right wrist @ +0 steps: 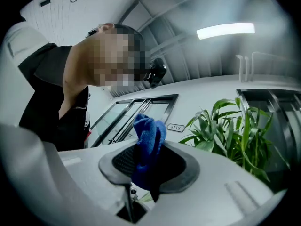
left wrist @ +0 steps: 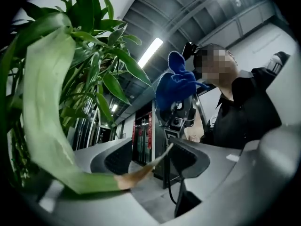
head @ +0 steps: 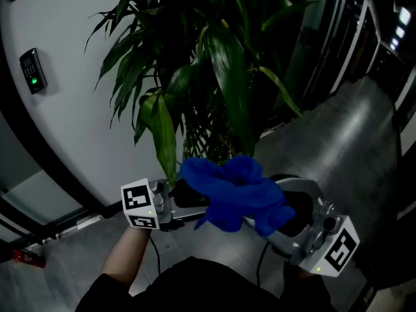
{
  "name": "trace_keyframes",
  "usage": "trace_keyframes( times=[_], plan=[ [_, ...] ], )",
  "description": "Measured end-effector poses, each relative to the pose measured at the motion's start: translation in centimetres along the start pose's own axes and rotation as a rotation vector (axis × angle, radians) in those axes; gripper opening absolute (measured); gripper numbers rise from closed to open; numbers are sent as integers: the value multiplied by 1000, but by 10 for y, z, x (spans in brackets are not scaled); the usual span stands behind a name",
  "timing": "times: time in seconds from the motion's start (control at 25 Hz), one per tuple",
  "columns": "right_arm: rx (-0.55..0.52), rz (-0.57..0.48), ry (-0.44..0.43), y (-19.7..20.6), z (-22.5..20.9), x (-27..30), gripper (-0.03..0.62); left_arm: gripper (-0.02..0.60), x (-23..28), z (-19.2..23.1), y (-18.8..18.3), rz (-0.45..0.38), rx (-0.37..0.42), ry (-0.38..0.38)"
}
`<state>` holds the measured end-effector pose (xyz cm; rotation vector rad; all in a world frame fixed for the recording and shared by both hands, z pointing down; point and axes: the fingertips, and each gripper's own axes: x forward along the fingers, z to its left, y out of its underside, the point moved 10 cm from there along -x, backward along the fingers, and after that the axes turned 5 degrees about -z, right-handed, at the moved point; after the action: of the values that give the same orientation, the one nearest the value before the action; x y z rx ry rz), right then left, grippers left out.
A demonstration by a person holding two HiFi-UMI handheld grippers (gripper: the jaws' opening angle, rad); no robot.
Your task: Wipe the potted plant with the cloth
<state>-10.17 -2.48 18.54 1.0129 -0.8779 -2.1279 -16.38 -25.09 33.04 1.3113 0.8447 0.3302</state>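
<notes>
Finding: the potted plant (head: 214, 51) fills the upper centre of the head view, and one long leaf (head: 164, 132) droops from it toward the lower left, down to the left gripper (left wrist: 149, 163). In the left gripper view that gripper's jaws stand well apart. The leaf's browned tip (left wrist: 134, 177) lies in the gap between them, and neither pad appears to press on it. The right gripper (right wrist: 148, 161) is clamped on the blue cloth (head: 231, 194). A bunched fold stands proud above its jaws, and the cloth sits at lower centre of the head view, just right of the drooping leaf. Assessment: the step in hand appears to be steadying this leaf so the cloth can be drawn along it. Recommendation: take the leaf on its green blade rather than on the dry tip, which looks brittle and likely to snap. Close the left jaws only enough to stop the leaf swinging. Bring the protruding fold of cloth flat against the blade near the stalk, and stroke outward toward the tip with light pressure. Keep the hard jaw edges off the leaf. Risk: a pull against the held end could tear or crease the blade.
</notes>
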Motion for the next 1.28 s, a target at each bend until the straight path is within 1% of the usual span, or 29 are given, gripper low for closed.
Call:
trace_keyframes(
  times=[0.16,0.28,0.4,0.56,0.6,0.68,0.76,0.88,1.0,1.08,1.16,1.28],
  plan=[
    [1,37,46,8,-11,-23,111,253,10,11,24,46,-15,-96],
    [12,69,73,16,-22,-44,112,260,23,19,38,48,-16,-158],
    [36,79,120,21,-36,-69,112,306,39,21,46,13,-25,-184],
    [49,16,196,25,-68,-85,112,331,55,38,46,-98,-32,-236],
    [46,7,213,27,-77,-85,112,338,58,43,47,-115,-34,-252],
    [42,5,246,32,-92,-81,111,345,64,51,53,-105,-41,-275],
    [44,2,269,39,-105,-73,112,355,69,54,59,-62,-45,-271],
    [50,19,277,52,-123,-55,112,365,75,62,61,-16,-28,-240],
    [61,71,273,69,-134,-31,112,365,78,68,55,44,10,-183],
    [42,99,269,78,-139,-17,112,365,81,71,54,74,17,-138],
    [30,128,258,86,-143,-5,112,365,83,76,53,79,9,-99],
    [46,167,262,103,-147,3,112,365,81,84,46,63,16,-92]
  ],
)
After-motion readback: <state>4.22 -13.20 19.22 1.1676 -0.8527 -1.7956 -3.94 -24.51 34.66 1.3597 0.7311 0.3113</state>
